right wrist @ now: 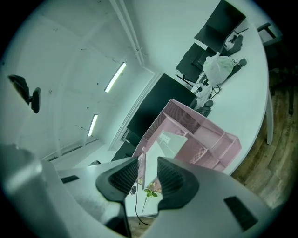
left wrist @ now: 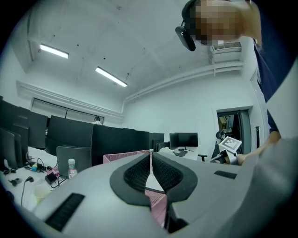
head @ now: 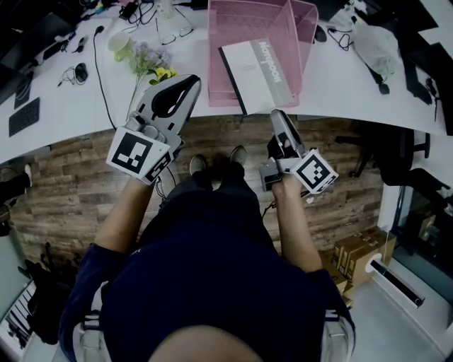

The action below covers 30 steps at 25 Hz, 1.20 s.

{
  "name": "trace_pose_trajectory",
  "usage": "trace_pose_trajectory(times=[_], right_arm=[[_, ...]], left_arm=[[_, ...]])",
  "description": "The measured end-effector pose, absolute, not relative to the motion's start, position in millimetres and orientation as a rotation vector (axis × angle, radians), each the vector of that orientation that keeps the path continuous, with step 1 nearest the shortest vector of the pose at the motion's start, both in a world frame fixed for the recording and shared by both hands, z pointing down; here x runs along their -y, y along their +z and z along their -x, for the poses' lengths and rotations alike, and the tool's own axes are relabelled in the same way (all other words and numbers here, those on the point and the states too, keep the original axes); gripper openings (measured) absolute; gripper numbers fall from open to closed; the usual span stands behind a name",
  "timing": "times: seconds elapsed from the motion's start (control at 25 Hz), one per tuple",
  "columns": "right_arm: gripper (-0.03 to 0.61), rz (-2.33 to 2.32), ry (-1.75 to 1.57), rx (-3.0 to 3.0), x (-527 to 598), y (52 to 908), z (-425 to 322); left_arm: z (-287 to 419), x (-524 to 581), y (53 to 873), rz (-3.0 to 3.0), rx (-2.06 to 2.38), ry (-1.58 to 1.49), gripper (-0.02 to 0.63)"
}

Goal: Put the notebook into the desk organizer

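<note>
Left gripper (head: 190,83) clenched empty, right gripper (head: 277,114) slightly parted; both forearms extended toward desk (head: 71,117).

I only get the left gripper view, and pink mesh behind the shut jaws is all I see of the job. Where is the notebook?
Observer: The notebook lies slanted in the pink desk organizer, one near corner at its front edge.
Operator: Is anything gripping it?
Observer: No, the right hand-held gripper is empty, jaws slightly apart, just short of the desk.
Operator: Anything near my tip?
Observer: Yes, flowers lie on the desk, left of the left hand-held gripper.
</note>
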State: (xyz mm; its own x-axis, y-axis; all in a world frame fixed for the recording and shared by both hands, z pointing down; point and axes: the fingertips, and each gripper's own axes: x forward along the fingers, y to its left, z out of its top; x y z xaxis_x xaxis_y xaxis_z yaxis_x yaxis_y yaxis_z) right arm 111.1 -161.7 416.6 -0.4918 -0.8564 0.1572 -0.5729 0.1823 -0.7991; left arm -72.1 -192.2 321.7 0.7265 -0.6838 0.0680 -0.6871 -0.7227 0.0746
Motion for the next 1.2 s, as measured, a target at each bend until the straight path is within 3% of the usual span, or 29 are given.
trace_pose_trajectory(times=[0.56, 1.2], right_arm=[[0.126, 1.36, -1.049, -2.208, 169.8, 372.3, -116.6], [0.048, 1.364, -0.903, -2.31, 179.5, 340.8, -116.8]], left_arm=[[74.0, 194.5, 303.3, -2.86, 1.136, 0.004, 0.038], [67.4, 201.4, 293.3, -2.866, 1.168, -0.015, 0.038]])
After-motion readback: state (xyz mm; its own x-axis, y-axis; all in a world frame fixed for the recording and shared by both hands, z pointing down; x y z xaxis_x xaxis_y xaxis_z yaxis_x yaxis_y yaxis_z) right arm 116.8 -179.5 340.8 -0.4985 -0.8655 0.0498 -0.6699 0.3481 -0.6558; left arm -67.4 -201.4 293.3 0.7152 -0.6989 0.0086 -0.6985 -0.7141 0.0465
